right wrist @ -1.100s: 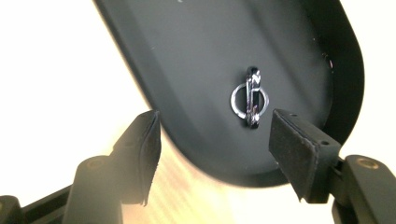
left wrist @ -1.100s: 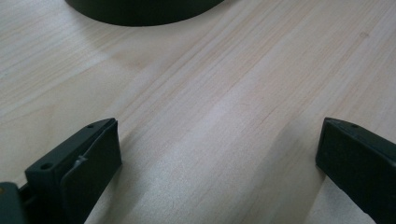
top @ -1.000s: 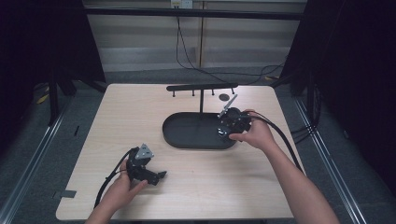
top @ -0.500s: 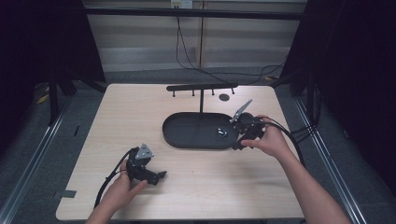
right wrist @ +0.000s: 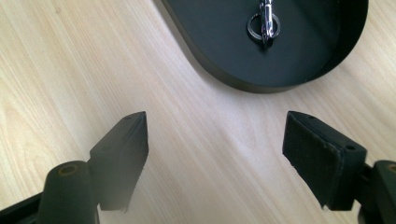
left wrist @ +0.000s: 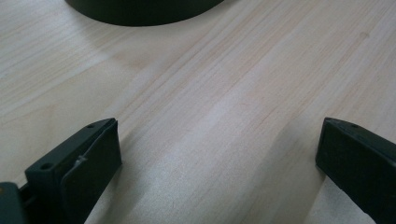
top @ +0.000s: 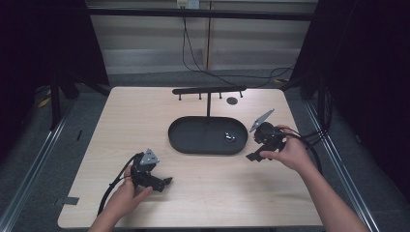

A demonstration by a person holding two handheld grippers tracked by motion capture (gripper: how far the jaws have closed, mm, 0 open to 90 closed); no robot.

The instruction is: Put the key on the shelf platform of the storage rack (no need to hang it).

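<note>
Pale wood tabletop [top: 145, 121] is the biggest thing we've got here, with a black oval tray [top: 193, 140] sitting mid-table, and a thin T-shaped rack [top: 209, 90] rising from its far side. Left claw [top: 164, 183] is down at the near left, resting low over bare wood well apart from the tray, jaws spread wide with nothing between them. Right claw [top: 252, 155] sits just beside the tray's right end, also wide open and empty; in the right gripper view we see the tray edge past its jaws. Smallest bit: a shiny metal key ring with a clip [right wrist: 264, 21] lying inside the tray near its right end, plus a small dark disc [top: 232, 100] on the wood past the rack.
</note>
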